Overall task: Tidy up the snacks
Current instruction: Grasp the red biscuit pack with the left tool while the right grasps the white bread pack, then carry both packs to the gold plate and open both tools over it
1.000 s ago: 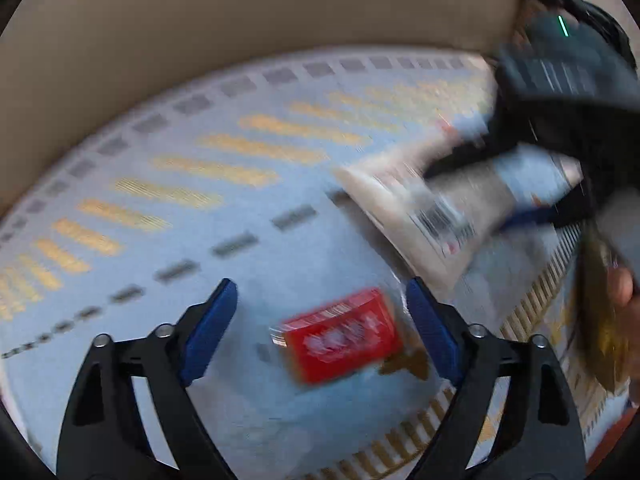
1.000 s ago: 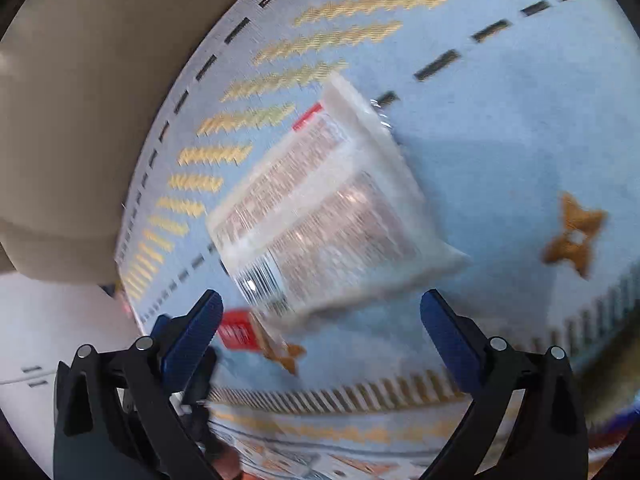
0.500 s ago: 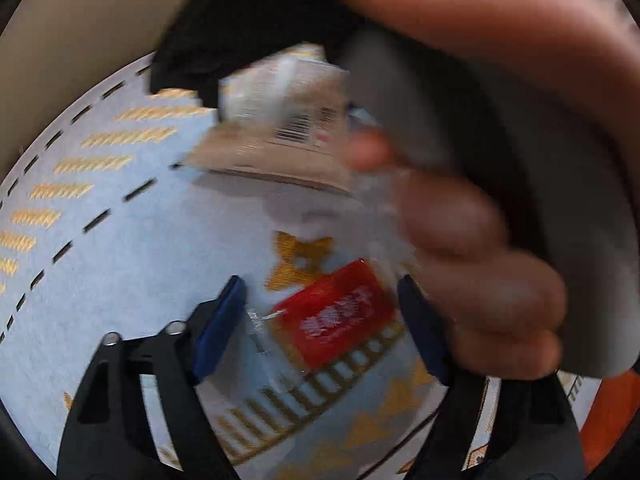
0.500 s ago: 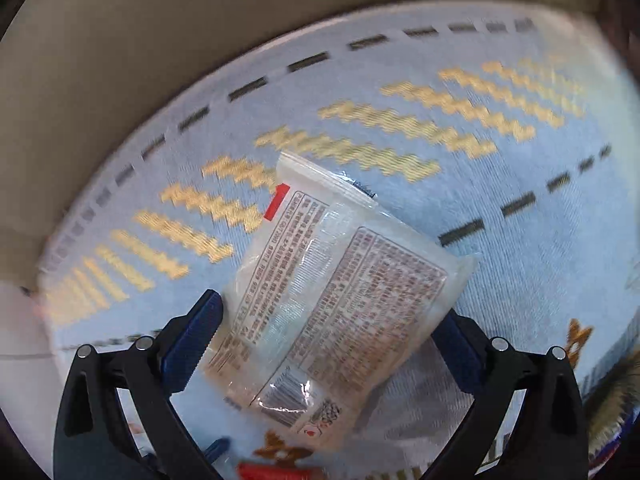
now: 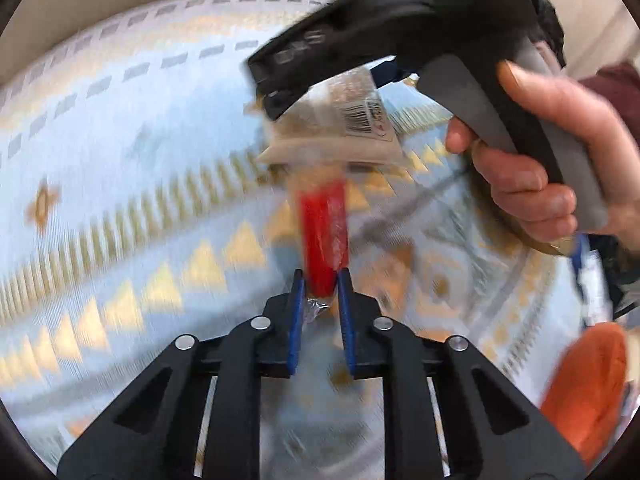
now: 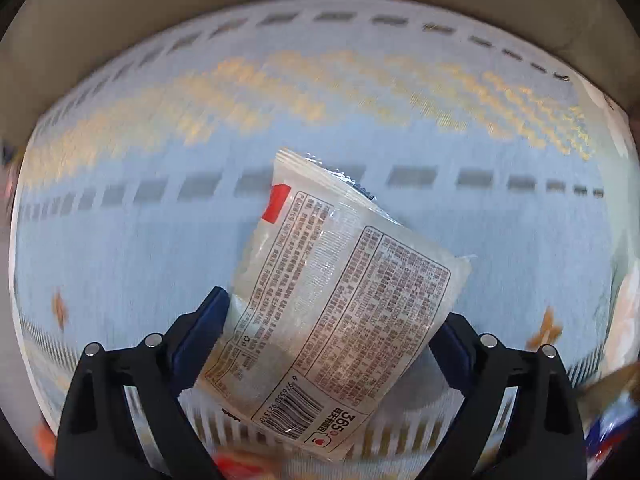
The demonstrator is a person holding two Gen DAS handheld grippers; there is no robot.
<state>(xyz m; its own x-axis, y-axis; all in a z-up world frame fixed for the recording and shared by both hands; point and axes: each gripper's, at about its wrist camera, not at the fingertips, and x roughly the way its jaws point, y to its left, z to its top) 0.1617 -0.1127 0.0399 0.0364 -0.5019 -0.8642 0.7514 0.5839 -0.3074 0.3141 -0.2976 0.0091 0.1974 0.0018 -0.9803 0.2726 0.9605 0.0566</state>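
**Both grippers on snack packs, over the rug**

L gripper (image 5: 321, 280): jaws have just closed and are clamped on the small red snack pack (image 5: 323, 236). My blue pads (image 5: 296, 300) pinch its near end, crinkled clear seam poking out btwn them. Pack sticks out fwd from the tips, long axis running away from me, lifted off the rug. View is motion-blurred, so print on the pack can't be read.

R gripper (image 6: 326, 328): jaws wide but have just been closing in a bit, w/ the big white snack bag (image 6: 340, 312) btwn them. Left pad touches the bag's left edge; right pad is against or just behind the bag's right edge, can't tell if it presses. Bag tilted, back side up: text panels, barcode at the near end, red tab at the far upper-left corner. Bag looks to be lifted off the rug.

Outward: in L wrist view my right hand (image 5: 536, 168) grips the other tool's handle upper right, and the white bag hangs below its black body, just beyond the red pack's far end; the two nearly meet, contact unclear. Under everything, the pale blue rug (image 5: 120, 140) w/ yellow triangles, zigzags, grey dashes. Beige surface (image 6: 160, 0) past the rug's far edge. Blurred orange thing (image 5: 584, 384) at lower right of L view, can't ID.
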